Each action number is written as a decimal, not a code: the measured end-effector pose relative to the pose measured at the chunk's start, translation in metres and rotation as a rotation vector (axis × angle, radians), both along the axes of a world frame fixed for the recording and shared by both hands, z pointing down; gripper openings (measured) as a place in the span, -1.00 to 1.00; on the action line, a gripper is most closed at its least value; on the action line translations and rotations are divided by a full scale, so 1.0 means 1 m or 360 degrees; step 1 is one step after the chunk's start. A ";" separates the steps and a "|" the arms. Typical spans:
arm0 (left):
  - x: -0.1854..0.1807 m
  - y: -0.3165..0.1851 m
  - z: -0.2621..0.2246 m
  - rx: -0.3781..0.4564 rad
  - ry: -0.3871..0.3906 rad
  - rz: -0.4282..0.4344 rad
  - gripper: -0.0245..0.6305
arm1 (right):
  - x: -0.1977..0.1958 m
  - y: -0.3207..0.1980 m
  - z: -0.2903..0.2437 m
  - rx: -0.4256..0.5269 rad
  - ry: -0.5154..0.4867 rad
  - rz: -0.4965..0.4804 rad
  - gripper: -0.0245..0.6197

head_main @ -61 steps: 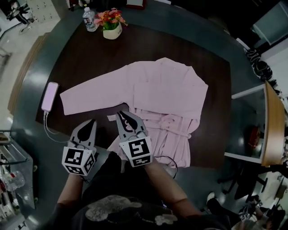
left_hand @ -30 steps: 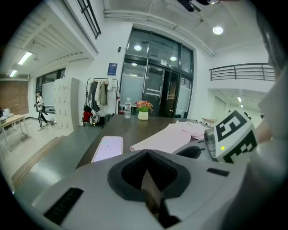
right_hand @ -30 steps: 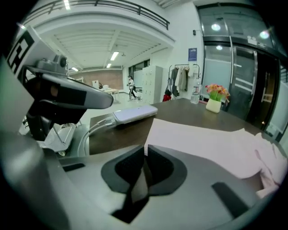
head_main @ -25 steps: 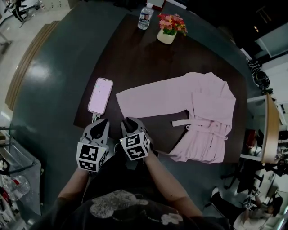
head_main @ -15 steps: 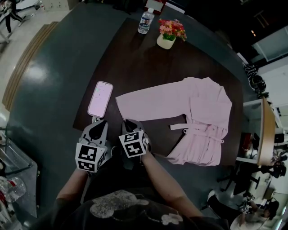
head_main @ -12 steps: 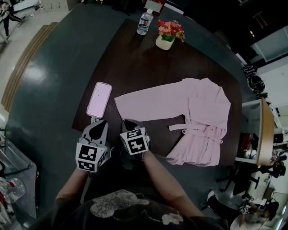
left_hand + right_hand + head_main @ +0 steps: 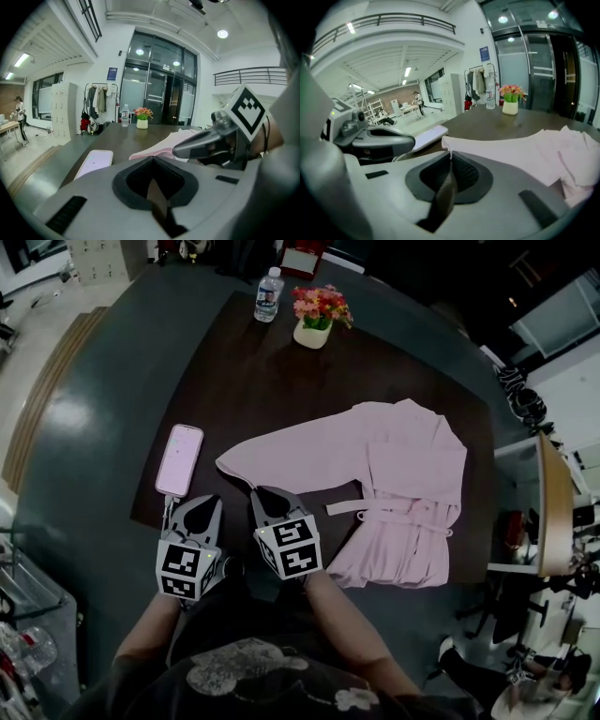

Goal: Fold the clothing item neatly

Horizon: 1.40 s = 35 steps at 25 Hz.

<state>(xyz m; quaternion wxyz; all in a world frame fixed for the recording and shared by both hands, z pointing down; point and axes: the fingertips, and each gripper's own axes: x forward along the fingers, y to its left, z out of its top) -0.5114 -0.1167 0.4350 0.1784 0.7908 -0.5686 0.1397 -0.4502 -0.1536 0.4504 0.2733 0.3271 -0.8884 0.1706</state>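
Note:
A pale pink robe (image 7: 412, 465) lies flat on the dark table (image 7: 262, 381), with its belt (image 7: 375, 507) across the waist. One long sleeve (image 7: 291, 451) stretches left toward me. My right gripper (image 7: 264, 495) sits at the cuff's near corner. Its jaws are closing, and in the right gripper view the cuff's edge (image 7: 446, 143) runs into the tips of that gripper (image 7: 450, 154). My left gripper (image 7: 199, 505) rests just left of it, shut and empty. In the left gripper view the left gripper (image 7: 152, 159) points past the sleeve (image 7: 159, 147).
A phone (image 7: 179, 458) with a cable lies on the table left of the cuff, just beyond the left gripper. A water bottle (image 7: 268, 294) and a pot of flowers (image 7: 314, 320) stand at the far edge. A wooden shelf (image 7: 553, 512) is on the right.
The head view has swung, so the robe and phone sit further left in the picture. Both grippers stay at the table's near edge, the right one now angled at the cuff corner.

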 end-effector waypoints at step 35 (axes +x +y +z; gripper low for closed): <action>0.280 -0.053 -0.037 0.0119 -0.0183 0.0272 -0.89 | 0.385 -0.106 -0.041 0.0103 -0.0258 0.0644 -0.90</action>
